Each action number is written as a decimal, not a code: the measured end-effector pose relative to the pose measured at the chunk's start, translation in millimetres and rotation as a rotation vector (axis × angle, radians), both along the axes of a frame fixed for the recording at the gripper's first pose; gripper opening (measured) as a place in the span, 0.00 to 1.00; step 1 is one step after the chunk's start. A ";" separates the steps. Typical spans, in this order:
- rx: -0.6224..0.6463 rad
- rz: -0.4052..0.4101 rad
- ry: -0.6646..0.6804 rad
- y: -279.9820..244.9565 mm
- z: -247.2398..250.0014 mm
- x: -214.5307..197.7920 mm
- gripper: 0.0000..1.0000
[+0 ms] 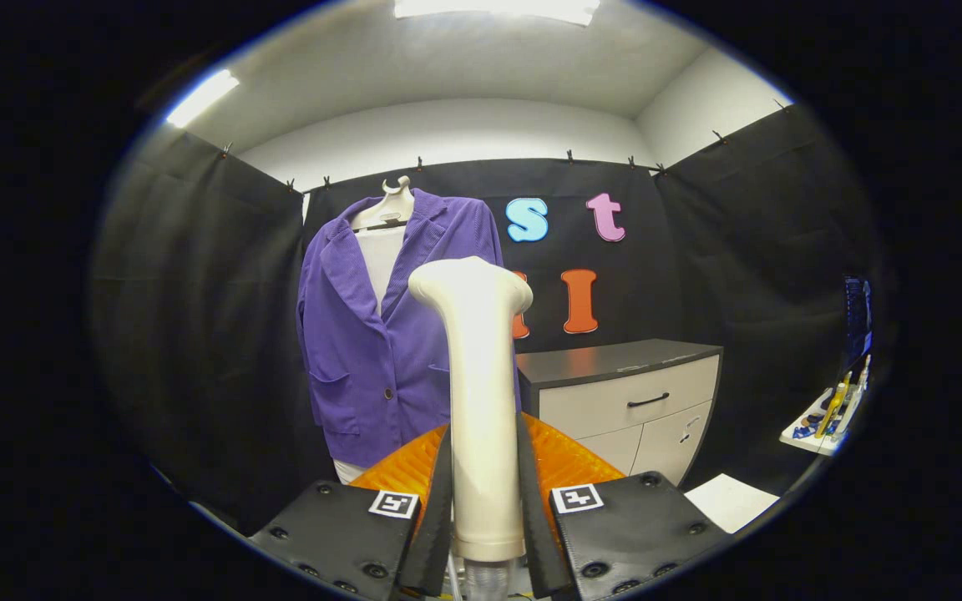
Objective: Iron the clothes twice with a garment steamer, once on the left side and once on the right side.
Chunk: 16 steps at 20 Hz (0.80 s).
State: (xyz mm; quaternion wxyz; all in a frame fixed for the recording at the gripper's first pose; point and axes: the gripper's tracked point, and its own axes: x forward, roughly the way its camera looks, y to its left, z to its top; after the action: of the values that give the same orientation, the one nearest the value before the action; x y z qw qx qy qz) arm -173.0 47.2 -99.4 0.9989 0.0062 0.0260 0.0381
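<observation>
Gripping the white garment steamer (481,401) upright, the gripper (485,501) jaws press its handle, purple jacket (372,351) beyond.

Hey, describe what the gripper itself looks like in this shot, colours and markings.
The gripper has two black blocky halves studded with dark screws, each topped by a small white square tag bearing a black pattern. Its narrow black fingers run forward, and ribbed orange padding shows behind them.
</observation>
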 end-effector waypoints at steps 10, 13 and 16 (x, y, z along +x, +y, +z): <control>0.000 0.011 0.029 -0.6 -11.9 -5.0 0.45; 0.001 0.012 0.029 -0.4 -10.9 -5.6 0.45; 0.000 0.011 0.025 -0.8 -9.8 -6.1 0.45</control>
State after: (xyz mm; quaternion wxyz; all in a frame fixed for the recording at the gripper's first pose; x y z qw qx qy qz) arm -179.1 46.3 -109.2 0.9983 0.0063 0.0383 0.0435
